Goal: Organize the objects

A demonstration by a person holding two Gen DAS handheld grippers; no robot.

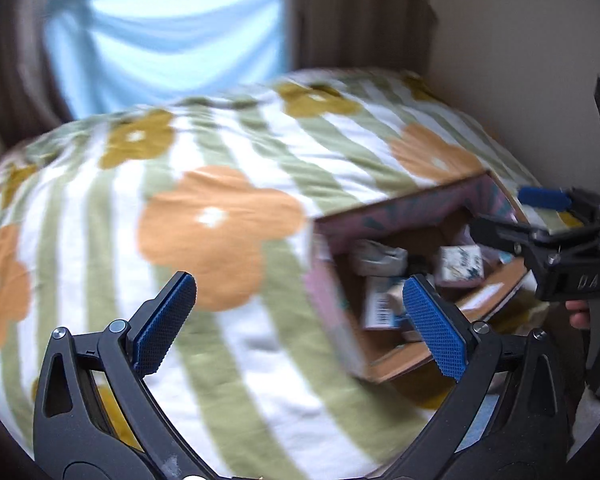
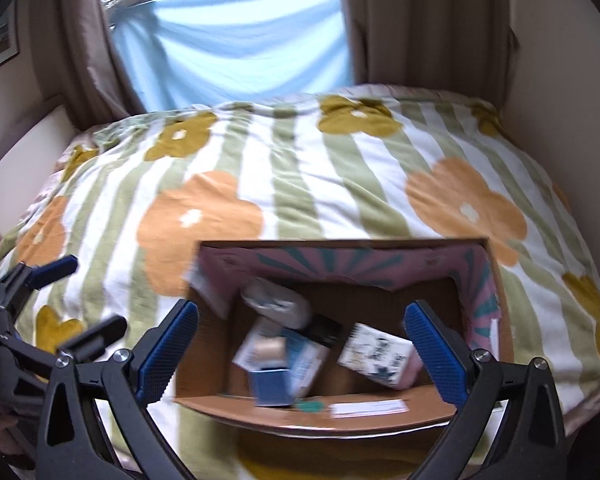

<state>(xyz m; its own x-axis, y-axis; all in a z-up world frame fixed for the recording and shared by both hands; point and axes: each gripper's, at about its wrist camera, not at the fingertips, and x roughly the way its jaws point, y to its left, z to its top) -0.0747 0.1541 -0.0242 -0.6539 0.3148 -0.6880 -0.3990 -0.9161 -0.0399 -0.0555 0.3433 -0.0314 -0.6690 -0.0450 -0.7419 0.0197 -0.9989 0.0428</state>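
A cardboard box (image 2: 340,412) sits on a bed with a flowery blanket (image 2: 300,184). Inside the box lie small packs, all jumbled: a white pack with dark flowers (image 2: 380,354), a blue box (image 2: 270,386), and a grey pouch (image 2: 278,304) (the rest are too blurry to name). The right claw (image 2: 302,350) hangs over the box, spread wide and holding nothing. The left claw (image 1: 300,322) is spread wide too, over the blanket just beside the box.
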